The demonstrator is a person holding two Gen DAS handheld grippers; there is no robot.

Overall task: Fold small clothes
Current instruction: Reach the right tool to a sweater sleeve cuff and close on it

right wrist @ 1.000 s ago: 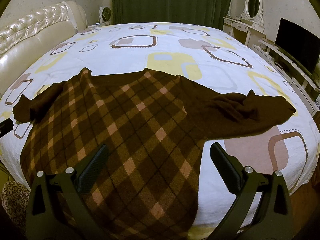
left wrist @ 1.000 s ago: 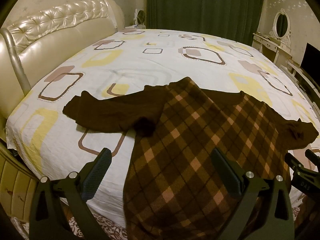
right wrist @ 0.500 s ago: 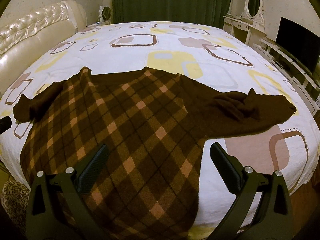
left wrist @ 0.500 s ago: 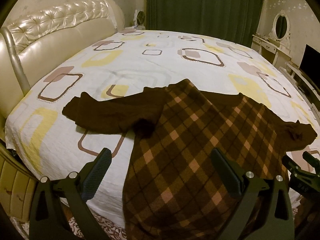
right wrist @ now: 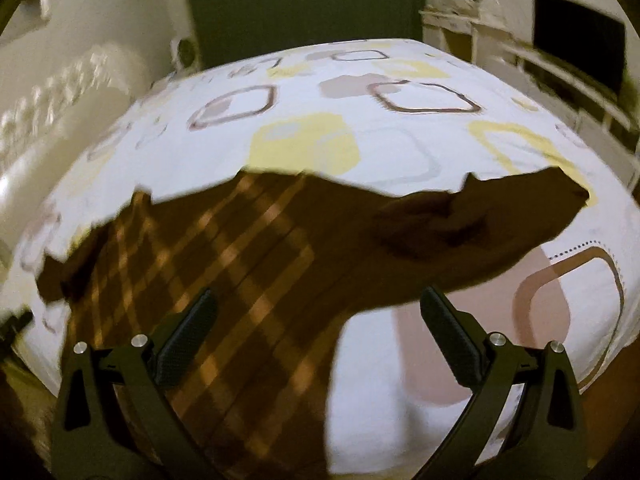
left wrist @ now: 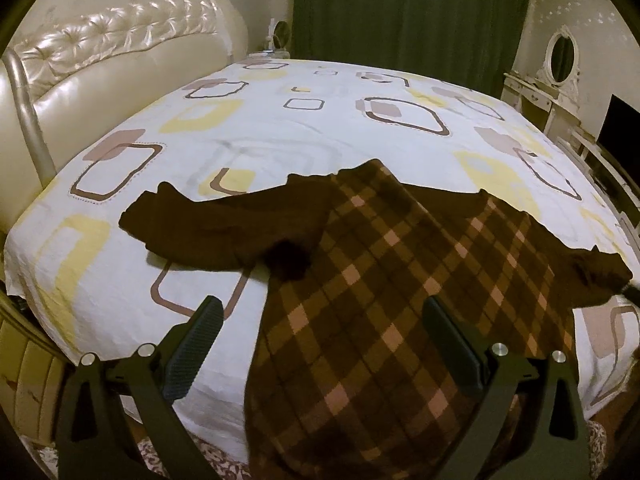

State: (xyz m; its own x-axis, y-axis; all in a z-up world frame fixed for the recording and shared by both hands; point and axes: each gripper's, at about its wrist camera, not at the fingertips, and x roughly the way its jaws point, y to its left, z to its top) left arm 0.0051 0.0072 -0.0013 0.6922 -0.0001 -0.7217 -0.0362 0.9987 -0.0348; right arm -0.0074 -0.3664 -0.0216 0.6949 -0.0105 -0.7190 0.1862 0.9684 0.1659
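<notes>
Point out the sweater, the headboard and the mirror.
sweater (left wrist: 360, 300): left wrist view, plaid front panel.
headboard (left wrist: 120, 68): left wrist view, tufted padding.
mirror (left wrist: 563, 59): left wrist view, oval glass.

Patterned bedsheet (left wrist: 320, 136), tufted cream headboard (left wrist: 120, 60), green curtain (left wrist: 408, 20), oval mirror (left wrist: 562, 58), dark screen (right wrist: 580, 44)
</notes>
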